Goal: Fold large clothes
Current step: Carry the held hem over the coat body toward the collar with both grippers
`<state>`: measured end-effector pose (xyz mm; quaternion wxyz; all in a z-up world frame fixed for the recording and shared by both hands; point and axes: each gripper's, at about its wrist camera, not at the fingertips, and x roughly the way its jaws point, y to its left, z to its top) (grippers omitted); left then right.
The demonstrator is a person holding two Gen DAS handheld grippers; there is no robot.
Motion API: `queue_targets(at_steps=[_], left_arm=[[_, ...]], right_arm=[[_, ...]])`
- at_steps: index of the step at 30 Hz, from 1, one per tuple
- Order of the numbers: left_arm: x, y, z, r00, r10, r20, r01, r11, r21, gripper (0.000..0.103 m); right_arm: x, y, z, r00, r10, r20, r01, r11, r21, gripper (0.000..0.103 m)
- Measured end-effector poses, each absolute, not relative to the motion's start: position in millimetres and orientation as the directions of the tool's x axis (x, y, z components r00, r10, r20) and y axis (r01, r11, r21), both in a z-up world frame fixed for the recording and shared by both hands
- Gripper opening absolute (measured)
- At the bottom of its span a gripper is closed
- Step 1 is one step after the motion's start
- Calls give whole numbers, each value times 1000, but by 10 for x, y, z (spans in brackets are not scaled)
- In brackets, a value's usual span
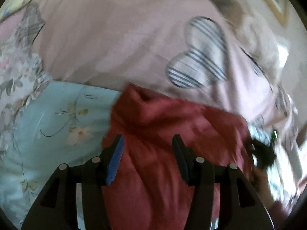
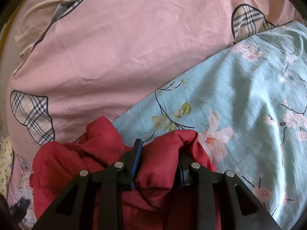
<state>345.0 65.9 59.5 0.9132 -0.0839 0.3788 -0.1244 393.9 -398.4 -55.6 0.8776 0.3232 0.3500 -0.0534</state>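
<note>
A dark red padded garment (image 1: 172, 134) lies bunched on the bed, low in the middle of the left wrist view. My left gripper (image 1: 147, 139) hovers over it, jaws standing well apart, and neither pad presses the fabric. In the right wrist view the same red garment (image 2: 80, 163) is heaped at the bottom. My right gripper (image 2: 160, 150) is shut on a thick puffed fold of it, which bulges up between the fingers and hides the right fingertip. The left wrist view is blurred.
A pink duvet (image 2: 119, 44) with plaid and striped heart patches (image 1: 201, 53) covers the far side of the bed. A light blue floral sheet (image 2: 239, 95) lies under and beside the garment. A beige pillow (image 2: 44, 5) sits at the back left.
</note>
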Motion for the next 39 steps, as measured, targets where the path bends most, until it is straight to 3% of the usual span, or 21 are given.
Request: queue_targets(at_steps=[3,7,11,15,18,22,26,30,39], left_arm=[[3215,267,425,634,-334,-698,280,940,-195,51],[3190,-116,80,605,-250,-756,317,947,-59,51],[3360,-189,-208,614,-150,-775,262,965,21,52],[3503,-164,-266,619,-138,-773,236,972,15,52],[3502,-141,-270,627,-123,-769,235,971,36,52],[3561,-28,-224,640,-102,-762,207,977,43,52],[3713,173,-260,640,-55,-767,139,989,45,51],[3917,337,-387,611,-73,-788,105,994,-10,53],[4085,466,-570,588,-84,-804,54,996,-65,54]], right_arm=[[3959,-3968,-552,746,129,-654,321,790,522,31],[3929,-3969,-469,745,140,-652,311,792,525,35],[3675,-3890,-130,787,138,-601,245,825,510,53],[3203,-3581,280,846,117,-520,121,908,400,81],[3063,-3230,276,808,178,-561,-7,956,293,83],[3267,-2990,-87,688,135,-713,-39,988,150,82],[3549,-3189,-379,633,116,-765,41,982,183,83],[3755,-3303,-523,611,114,-783,97,971,216,92],[3956,-3371,-645,597,140,-790,118,959,258,95]])
